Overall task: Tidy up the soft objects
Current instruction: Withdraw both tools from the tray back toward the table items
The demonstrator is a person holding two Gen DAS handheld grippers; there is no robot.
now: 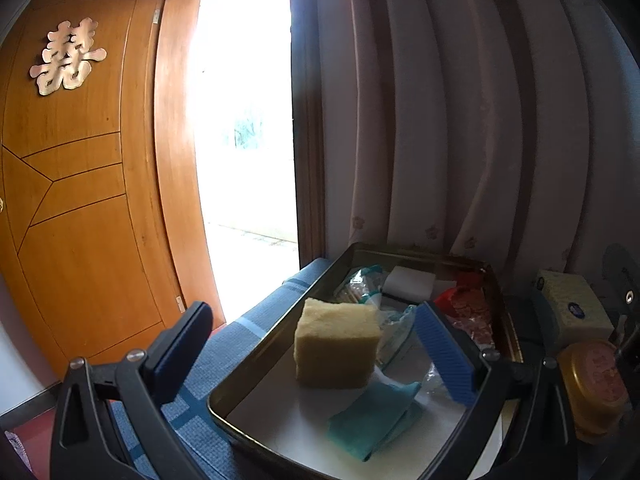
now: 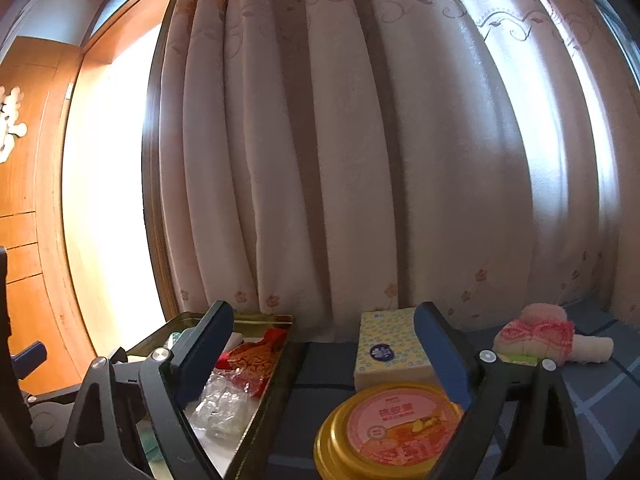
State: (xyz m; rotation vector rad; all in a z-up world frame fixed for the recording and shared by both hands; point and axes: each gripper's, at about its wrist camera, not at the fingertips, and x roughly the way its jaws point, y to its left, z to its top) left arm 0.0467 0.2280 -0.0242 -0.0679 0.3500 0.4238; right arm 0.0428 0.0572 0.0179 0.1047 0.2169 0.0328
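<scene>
A gold-rimmed metal tin holds a yellow sponge block, a teal cloth, a white foam block, clear wrappers and a red pouch. My left gripper is open over the tin, its jaws wide either side of the sponge, touching nothing. My right gripper is open and empty above a round gold tin and a tissue pack. A pink and white plush toy lies at the right. The metal tin shows at the left of the right wrist view.
Everything stands on a blue checked surface. A pale curtain hangs right behind. A wooden door and a bright doorway are at the left. The tissue pack and round gold tin sit right of the tin.
</scene>
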